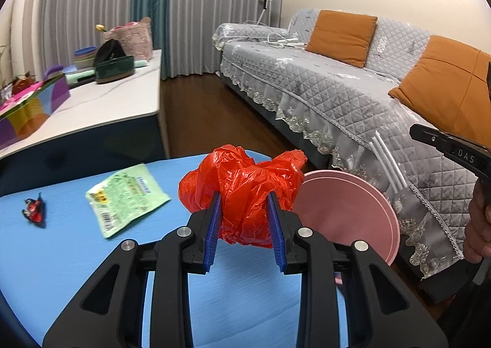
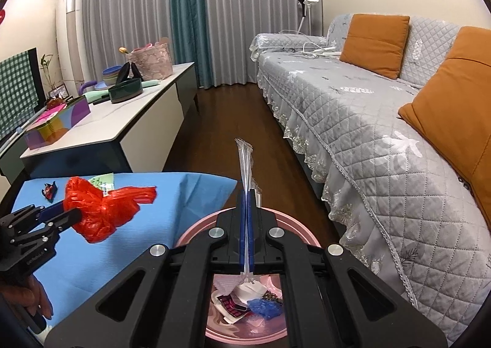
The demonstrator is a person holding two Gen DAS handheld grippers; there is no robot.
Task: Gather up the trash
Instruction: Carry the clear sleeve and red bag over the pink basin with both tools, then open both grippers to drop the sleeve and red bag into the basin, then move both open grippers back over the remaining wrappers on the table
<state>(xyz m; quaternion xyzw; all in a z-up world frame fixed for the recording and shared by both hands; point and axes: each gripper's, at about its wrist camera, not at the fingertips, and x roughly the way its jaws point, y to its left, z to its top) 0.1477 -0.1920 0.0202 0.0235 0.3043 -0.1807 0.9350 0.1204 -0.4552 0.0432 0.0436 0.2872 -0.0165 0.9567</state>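
Observation:
My left gripper (image 1: 244,205) is shut on a crumpled red plastic bag (image 1: 242,182) and holds it just above the blue table (image 1: 61,256); the bag also shows in the right wrist view (image 2: 98,209). My right gripper (image 2: 247,197) is shut on a clear plastic wrapper with white straws (image 2: 245,163), held over the pink trash bin (image 2: 245,311), which holds several scraps. The wrapper (image 1: 389,163) and the bin (image 1: 346,213) also show in the left wrist view. A green snack packet (image 1: 125,197) and a small red-black wrapper (image 1: 35,209) lie on the table.
A grey quilted sofa (image 2: 368,120) with orange cushions (image 2: 374,44) runs along the right. A white cabinet (image 2: 122,120) at the left carries bowls, a basket and a colourful box. Dark wood floor (image 2: 233,114) lies between them.

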